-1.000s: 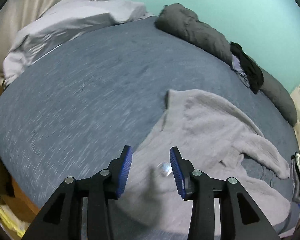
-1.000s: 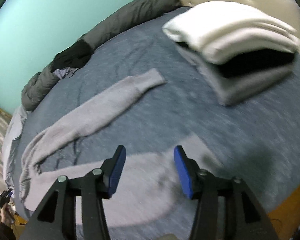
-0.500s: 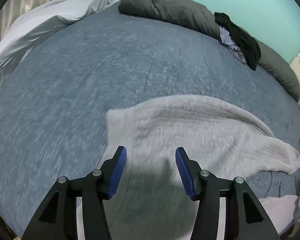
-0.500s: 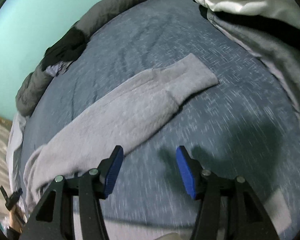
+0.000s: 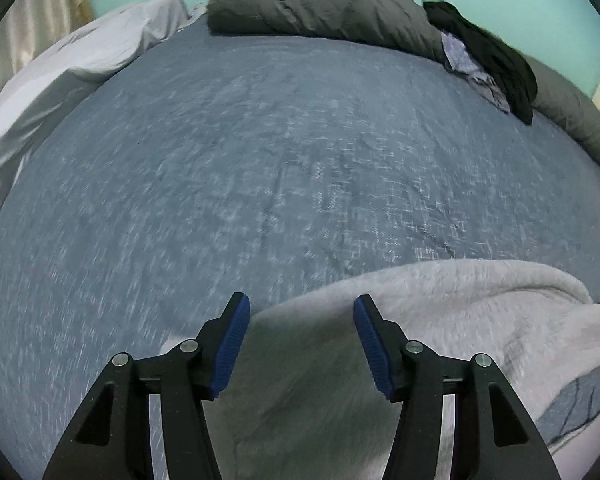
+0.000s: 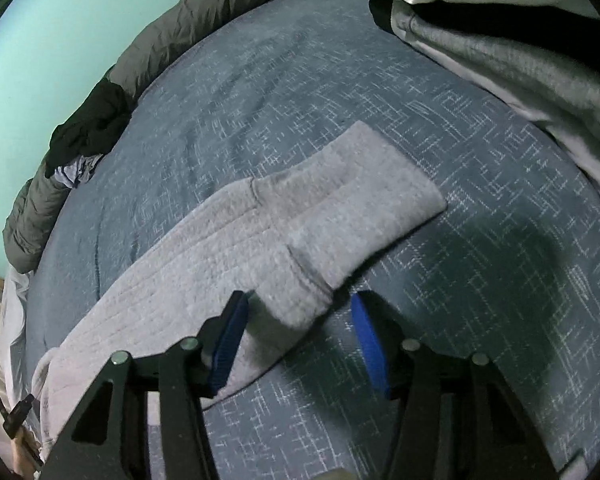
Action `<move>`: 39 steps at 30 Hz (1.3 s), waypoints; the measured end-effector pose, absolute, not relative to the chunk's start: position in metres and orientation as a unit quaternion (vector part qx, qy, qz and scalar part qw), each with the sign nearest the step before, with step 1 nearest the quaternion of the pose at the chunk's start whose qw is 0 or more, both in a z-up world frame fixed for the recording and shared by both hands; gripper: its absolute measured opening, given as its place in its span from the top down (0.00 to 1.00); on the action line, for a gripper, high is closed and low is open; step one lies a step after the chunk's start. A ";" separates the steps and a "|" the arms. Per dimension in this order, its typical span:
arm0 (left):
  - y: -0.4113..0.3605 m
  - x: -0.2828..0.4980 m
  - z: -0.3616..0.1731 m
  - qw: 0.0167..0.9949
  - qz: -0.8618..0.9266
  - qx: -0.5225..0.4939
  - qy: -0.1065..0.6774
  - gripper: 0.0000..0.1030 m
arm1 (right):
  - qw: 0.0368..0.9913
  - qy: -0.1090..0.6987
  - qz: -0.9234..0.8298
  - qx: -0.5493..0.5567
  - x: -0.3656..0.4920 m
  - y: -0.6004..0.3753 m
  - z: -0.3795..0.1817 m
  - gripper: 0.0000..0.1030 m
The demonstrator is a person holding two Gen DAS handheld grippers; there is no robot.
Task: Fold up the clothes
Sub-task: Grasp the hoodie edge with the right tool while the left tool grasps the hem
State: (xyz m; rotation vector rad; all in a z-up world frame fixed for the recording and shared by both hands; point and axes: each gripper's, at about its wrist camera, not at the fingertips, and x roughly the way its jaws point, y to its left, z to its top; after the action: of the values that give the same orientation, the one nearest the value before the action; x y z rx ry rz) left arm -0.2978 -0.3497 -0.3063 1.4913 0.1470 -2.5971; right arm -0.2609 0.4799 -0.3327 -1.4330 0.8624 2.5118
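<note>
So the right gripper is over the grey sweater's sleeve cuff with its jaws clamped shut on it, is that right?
Not quite. The right wrist view shows the right gripper over the grey sweater's sleeve cuff, but its jaws are open, standing apart on either side of the sleeve edge, not clamped on it.

**Clearance on the bed**

Open: broad blue bedspread (image 5: 260, 168) ahead of the left hand-held gripper (image 5: 298, 340).
Obstructions: rolled dark duvet (image 5: 320, 8) along far edge; black garment (image 5: 488, 52) upon it; folded stack (image 6: 500, 40) at right; grey sleeve (image 6: 320, 216) between the spread fingers of the right hand-held gripper (image 6: 298, 336).
</note>
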 end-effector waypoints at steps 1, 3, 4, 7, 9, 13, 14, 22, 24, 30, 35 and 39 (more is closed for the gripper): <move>-0.344 -0.303 -0.310 0.066 -0.863 0.500 0.042 0.43 | 0.059 0.286 0.831 -0.473 -0.260 0.480 -0.333 0.68; -0.333 -0.309 -0.318 0.058 -0.860 0.507 0.027 0.43 | 0.058 0.287 0.833 -0.469 -0.260 0.479 -0.332 0.77; -0.328 -0.312 -0.322 0.053 -0.857 0.511 0.018 0.43 | 0.052 0.282 0.836 -0.468 -0.260 0.478 -0.331 0.87; -0.317 -0.318 -0.336 0.046 -0.849 0.526 -0.002 0.63 | 0.043 0.253 0.848 -0.463 -0.258 0.472 -0.322 0.94; -0.313 -0.319 -0.342 0.046 -0.847 0.530 -0.010 0.80 | 0.037 0.247 0.854 -0.456 -0.255 0.472 -0.316 0.95; -0.316 -0.317 -0.335 0.054 -0.854 0.518 -0.003 0.93 | 0.033 0.242 0.874 -0.419 -0.239 0.477 -0.286 0.96; -0.318 -0.316 -0.331 0.057 -0.857 0.512 0.003 0.93 | 0.033 0.241 0.882 -0.405 -0.236 0.478 -0.276 0.97; -0.333 -0.317 -0.299 0.081 -0.865 0.495 0.036 0.93 | 0.047 0.218 0.874 -0.431 -0.208 0.496 -0.273 0.97; -0.329 -0.318 -0.299 0.082 -0.862 0.499 0.034 0.93 | 0.052 0.217 0.853 -0.472 -0.205 0.497 -0.298 0.96; -0.322 -0.312 -0.298 0.082 -0.866 0.494 -0.010 0.75 | 0.067 0.189 0.853 -0.482 -0.199 0.494 -0.311 0.69; -0.340 -0.302 -0.290 0.097 -0.870 0.484 0.002 0.66 | 0.073 0.163 0.882 -0.435 -0.201 0.499 -0.278 0.58; -0.353 -0.295 -0.291 0.107 -0.866 0.488 0.009 0.66 | 0.068 0.155 0.881 -0.442 -0.225 0.500 -0.273 0.44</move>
State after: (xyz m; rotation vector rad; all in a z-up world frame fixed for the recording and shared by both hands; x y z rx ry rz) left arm -0.2948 -0.3529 -0.2914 1.4362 0.0268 -2.5498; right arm -0.2247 0.5005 -0.2727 -1.3309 0.4684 2.6546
